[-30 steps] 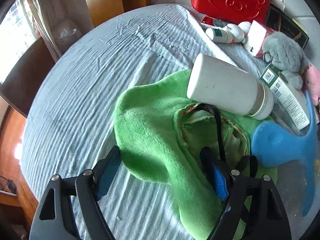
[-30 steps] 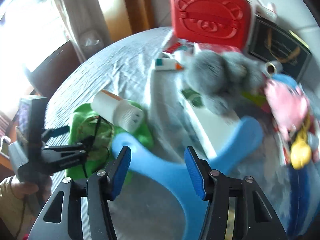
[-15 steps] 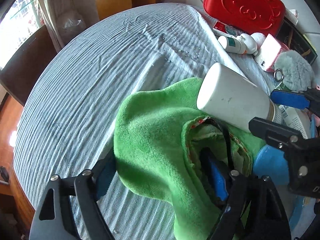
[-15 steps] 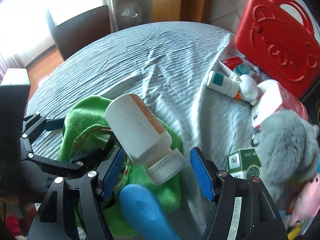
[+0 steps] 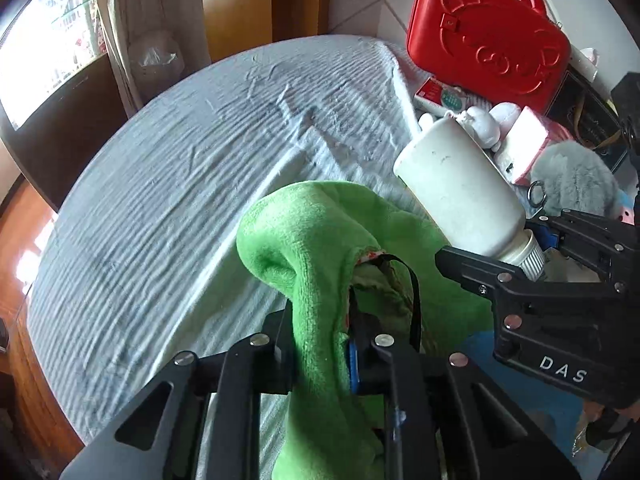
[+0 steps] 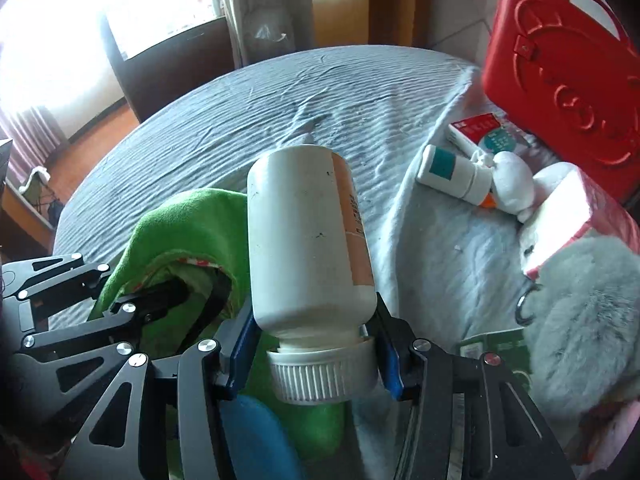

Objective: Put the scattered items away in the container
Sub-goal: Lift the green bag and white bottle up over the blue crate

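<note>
A green fleece pouch (image 5: 304, 232) with a black strap lies on the striped bed sheet (image 5: 180, 184). My left gripper (image 5: 320, 328) is shut on the pouch's rim, which is bunched and raised between the pads. A white plastic bottle (image 6: 304, 240) with a ribbed cap and peach label rests over the pouch (image 6: 184, 220). My right gripper (image 6: 316, 344) has its jaws closing, with both blue pads against the bottle's neck just above the cap. The left wrist view shows the same bottle (image 5: 456, 192) tilted up from the right gripper (image 5: 492, 240).
A red plastic case (image 6: 560, 72) stands at the back right. In front of it lie a small teal-labelled bottle (image 6: 452, 172), a pink box (image 6: 576, 216) and a grey plush toy (image 6: 580, 312). A blue plastic piece (image 6: 256, 440) lies under my right gripper.
The left gripper went from open around the pouch rim to shut on it and lifted it slightly. The right gripper swung left from the blue piece to the bottle and closed on its neck.
</note>
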